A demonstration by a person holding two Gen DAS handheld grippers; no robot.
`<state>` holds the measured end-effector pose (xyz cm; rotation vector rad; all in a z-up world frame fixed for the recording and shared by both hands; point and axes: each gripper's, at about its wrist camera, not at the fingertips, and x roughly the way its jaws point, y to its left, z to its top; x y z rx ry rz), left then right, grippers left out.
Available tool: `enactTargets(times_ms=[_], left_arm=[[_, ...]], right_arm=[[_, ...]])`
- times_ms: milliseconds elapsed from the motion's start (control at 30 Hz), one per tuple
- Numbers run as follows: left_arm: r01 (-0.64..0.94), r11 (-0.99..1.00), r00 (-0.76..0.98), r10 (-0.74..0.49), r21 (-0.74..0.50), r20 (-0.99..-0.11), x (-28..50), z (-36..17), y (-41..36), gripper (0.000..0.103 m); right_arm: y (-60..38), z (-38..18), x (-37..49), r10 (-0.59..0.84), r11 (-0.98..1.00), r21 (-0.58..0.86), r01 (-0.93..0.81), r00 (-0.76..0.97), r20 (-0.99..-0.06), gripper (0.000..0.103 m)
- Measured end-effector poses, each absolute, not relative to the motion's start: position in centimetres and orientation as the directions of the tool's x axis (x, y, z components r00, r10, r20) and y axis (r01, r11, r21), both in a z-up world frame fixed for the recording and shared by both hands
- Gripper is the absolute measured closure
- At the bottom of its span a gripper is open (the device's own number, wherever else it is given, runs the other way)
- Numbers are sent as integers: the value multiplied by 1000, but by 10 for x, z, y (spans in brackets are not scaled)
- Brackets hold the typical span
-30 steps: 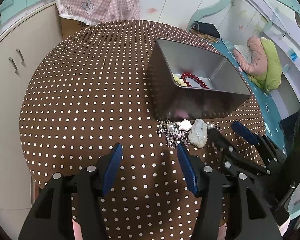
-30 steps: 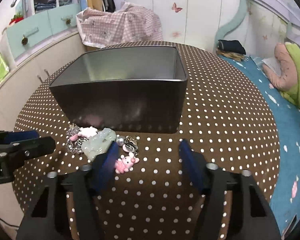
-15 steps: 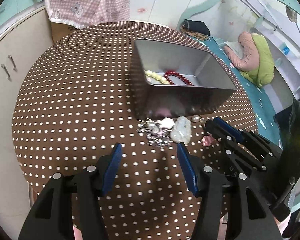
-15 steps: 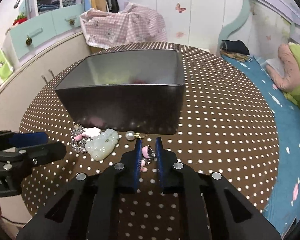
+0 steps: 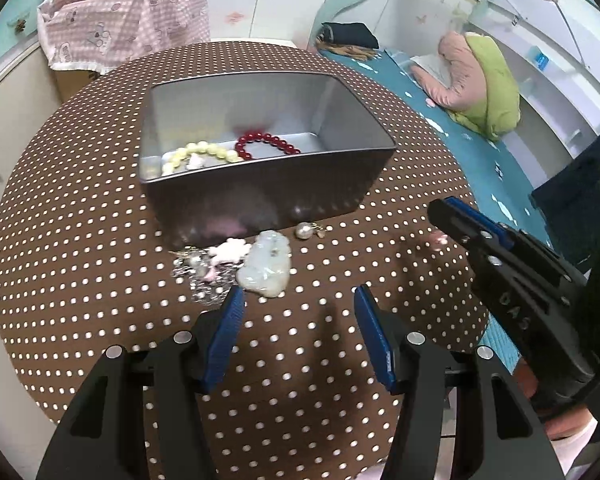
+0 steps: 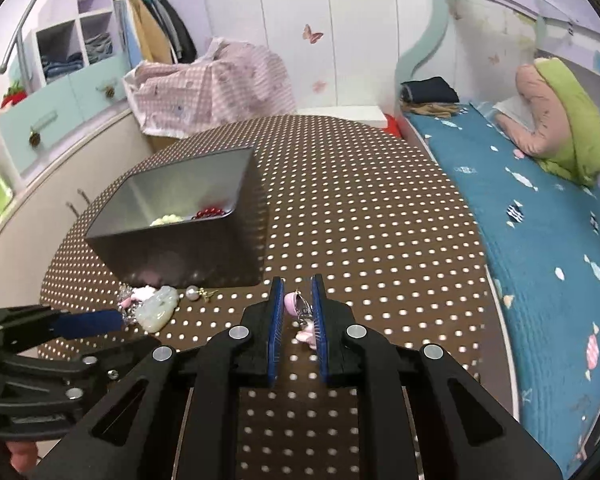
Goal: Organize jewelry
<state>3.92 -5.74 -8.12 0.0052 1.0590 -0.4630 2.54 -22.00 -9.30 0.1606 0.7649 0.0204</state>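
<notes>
A grey metal tin (image 5: 364, 128) (image 6: 172, 248) stands on the brown dotted table (image 5: 80, 240). It holds a red bead bracelet (image 5: 266, 145) and a cream bead bracelet (image 5: 198, 156). In front of it lie a pale jade pendant (image 5: 266, 268) (image 6: 158, 306), a silver chain with pink charms (image 5: 204, 268) and a pearl earring (image 5: 303, 231) (image 6: 193, 293). My left gripper (image 5: 298, 320) is open, just short of the pendant. My right gripper (image 6: 296, 300) is shut on a pink charm (image 6: 298, 312), lifted above the table to the right of the tin.
A bed with a teal cover (image 6: 540, 208) runs along the table's right side. A pink checked cloth (image 6: 216, 84) covers a box behind the table. Cabinets (image 6: 60, 112) stand at the left.
My right gripper has closed on the pink charm and lifted it up and to the right. My left gripper has moved in toward the pendant.
</notes>
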Motion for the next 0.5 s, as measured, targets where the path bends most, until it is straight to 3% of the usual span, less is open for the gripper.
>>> enactTargets(times_ms=[367, 500], left_arm=[[366, 900, 461, -398, -238, -793, 63, -73, -76, 48], [389, 895, 468, -395, -217, -791, 65, -73, -92, 53]], right_arm=[[-232, -100, 27, 98, 981, 188, 47, 715, -693, 88], [-235, -106, 31, 114, 978, 204, 43, 710, -695, 89]])
